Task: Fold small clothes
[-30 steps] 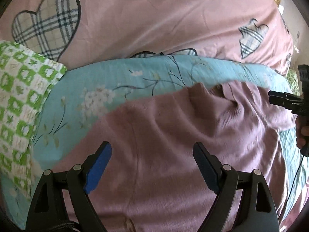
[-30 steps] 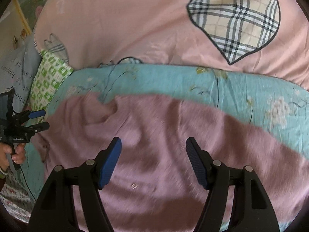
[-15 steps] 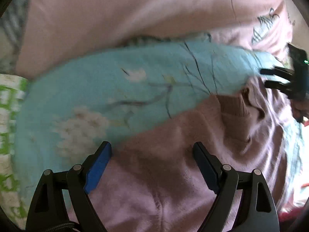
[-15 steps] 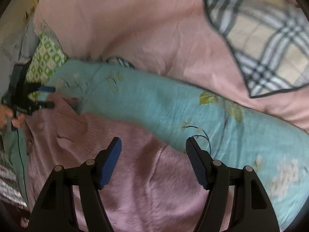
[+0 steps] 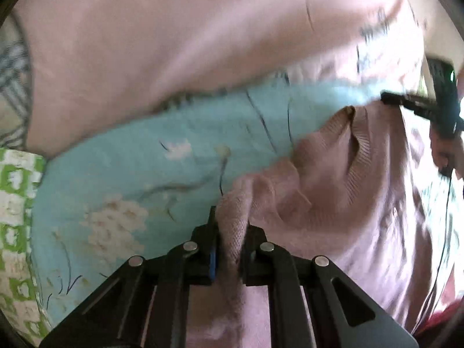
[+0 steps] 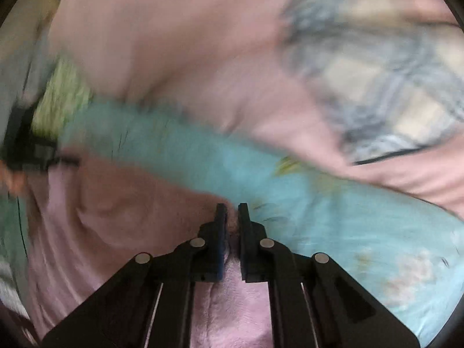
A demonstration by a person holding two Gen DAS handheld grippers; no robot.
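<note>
A mauve knit sweater (image 5: pixel 342 203) lies on a light blue floral cloth (image 5: pixel 139 179). My left gripper (image 5: pixel 230 226) is shut on a bunched edge of the sweater near its left shoulder. The neckline (image 5: pixel 356 142) lies beyond it to the right. In the blurred right wrist view my right gripper (image 6: pixel 232 217) is shut on the sweater's (image 6: pixel 121 217) upper edge where it meets the blue cloth (image 6: pixel 333 220). Each gripper shows far off in the other's view: the right one (image 5: pixel 406 104), the left one (image 6: pixel 58 159).
A pink bedspread (image 5: pixel 188 46) with plaid heart patches (image 6: pixel 377 66) covers the bed behind. A green and white checked cloth (image 5: pixel 17 217) lies at the left edge of the blue cloth. A hand (image 5: pixel 446 150) holds the right gripper.
Both grippers were open above the sweater. They moved forward to its upper edge and closed on the fabric, one at each side of the neckline.
</note>
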